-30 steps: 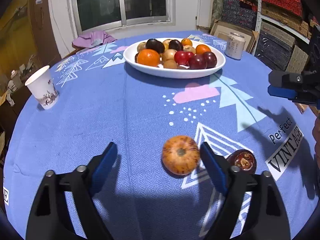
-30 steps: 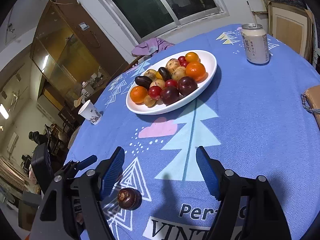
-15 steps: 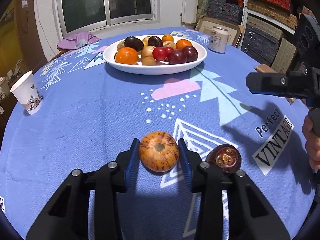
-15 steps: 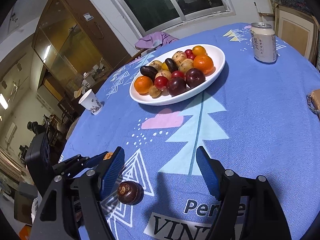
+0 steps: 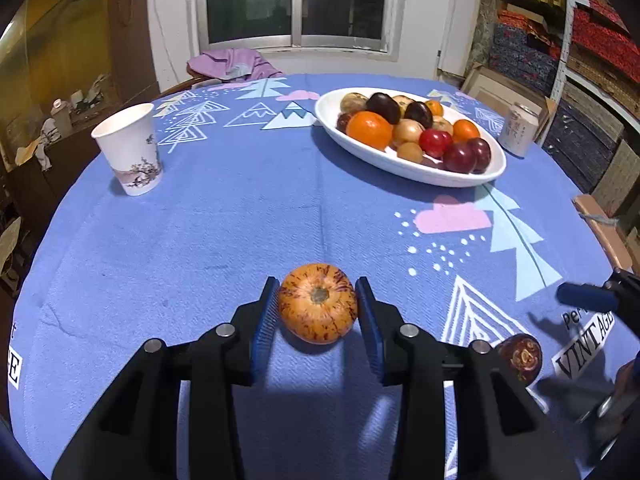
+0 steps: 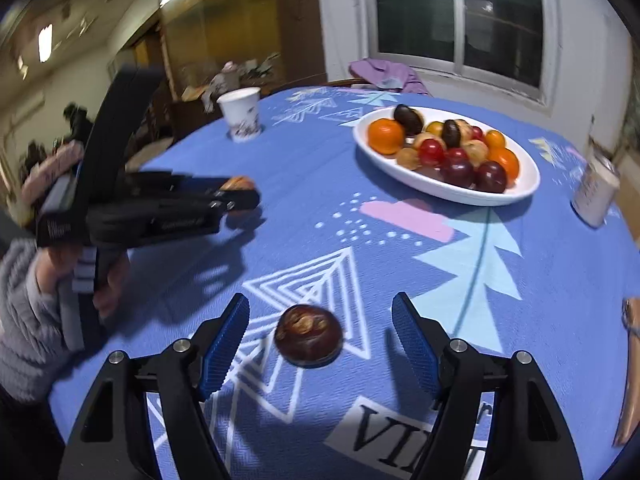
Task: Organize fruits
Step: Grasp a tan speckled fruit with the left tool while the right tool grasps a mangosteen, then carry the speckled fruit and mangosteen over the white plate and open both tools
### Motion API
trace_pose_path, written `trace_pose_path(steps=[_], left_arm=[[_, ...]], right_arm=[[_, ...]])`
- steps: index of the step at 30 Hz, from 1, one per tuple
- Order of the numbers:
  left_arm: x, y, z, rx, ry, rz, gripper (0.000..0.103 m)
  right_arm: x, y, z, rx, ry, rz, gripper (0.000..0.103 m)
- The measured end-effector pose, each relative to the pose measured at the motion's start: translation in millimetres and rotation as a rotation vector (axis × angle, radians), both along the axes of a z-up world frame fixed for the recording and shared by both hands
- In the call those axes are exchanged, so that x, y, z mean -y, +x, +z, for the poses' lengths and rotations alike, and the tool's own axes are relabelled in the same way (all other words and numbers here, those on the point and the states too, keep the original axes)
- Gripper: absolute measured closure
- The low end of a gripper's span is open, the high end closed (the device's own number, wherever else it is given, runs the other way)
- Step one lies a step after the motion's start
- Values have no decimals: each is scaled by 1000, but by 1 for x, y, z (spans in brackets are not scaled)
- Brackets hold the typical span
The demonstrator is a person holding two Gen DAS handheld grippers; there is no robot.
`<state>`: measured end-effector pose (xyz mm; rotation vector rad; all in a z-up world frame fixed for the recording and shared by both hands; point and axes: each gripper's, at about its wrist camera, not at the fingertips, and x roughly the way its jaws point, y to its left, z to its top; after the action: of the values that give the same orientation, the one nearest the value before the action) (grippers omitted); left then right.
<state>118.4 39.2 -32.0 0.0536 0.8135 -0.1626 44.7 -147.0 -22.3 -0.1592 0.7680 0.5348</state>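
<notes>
An orange, red-speckled fruit (image 5: 318, 304) sits between the blue pads of my left gripper (image 5: 316, 308), which is shut on it just over the blue tablecloth. From the right wrist view the left gripper (image 6: 240, 196) shows at left with the fruit (image 6: 238, 183) at its tip. A dark brown mangosteen (image 6: 308, 336) lies on the cloth between the fingers of my right gripper (image 6: 320, 308), which is open; neither pad touches it. The mangosteen (image 5: 520, 356) also shows at lower right of the left wrist view. The white oval plate (image 5: 400, 168) (image 6: 440, 190) holds several fruits.
A paper cup (image 5: 130, 152) (image 6: 242, 114) stands at the far left of the round table. A drink can (image 5: 520, 130) (image 6: 596, 188) stands right of the plate. A purple cloth (image 5: 232, 62) lies on a chair at the far edge. A hand and grey sleeve (image 6: 24, 312) hold the left gripper.
My left jaws closed on the speckled fruit and the view swung left. My right gripper rolled and slid over, so the mangosteen now lies between its fingers.
</notes>
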Motion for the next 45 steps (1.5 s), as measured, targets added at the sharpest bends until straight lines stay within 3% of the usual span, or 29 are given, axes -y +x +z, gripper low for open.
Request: trace_pose_path(steps=[5, 8, 14, 20, 25, 36, 45], left_arm=[[7, -1, -4, -17, 10, -29, 64], [11, 0, -10, -38, 16, -36, 64], [12, 0, -11, -42, 17, -37, 64], [13, 0, -11, -39, 26, -39, 64], [13, 3, -16, -54, 47, -23, 64], [8, 8, -19, -75, 19, -16, 65], [9, 2, -11, -25, 13, -19, 66]], right_arm=[[-12, -2, -10, -3, -59, 19, 30], [-14, -2, -13, -17, -70, 25, 39], [-16, -2, -17, -31, -81, 27, 41], [-16, 6, -22, -71, -76, 19, 60], [-15, 3, -22, -66, -76, 19, 60], [-15, 3, -22, -67, -76, 19, 60], [-14, 3, -23, -73, -75, 19, 60]])
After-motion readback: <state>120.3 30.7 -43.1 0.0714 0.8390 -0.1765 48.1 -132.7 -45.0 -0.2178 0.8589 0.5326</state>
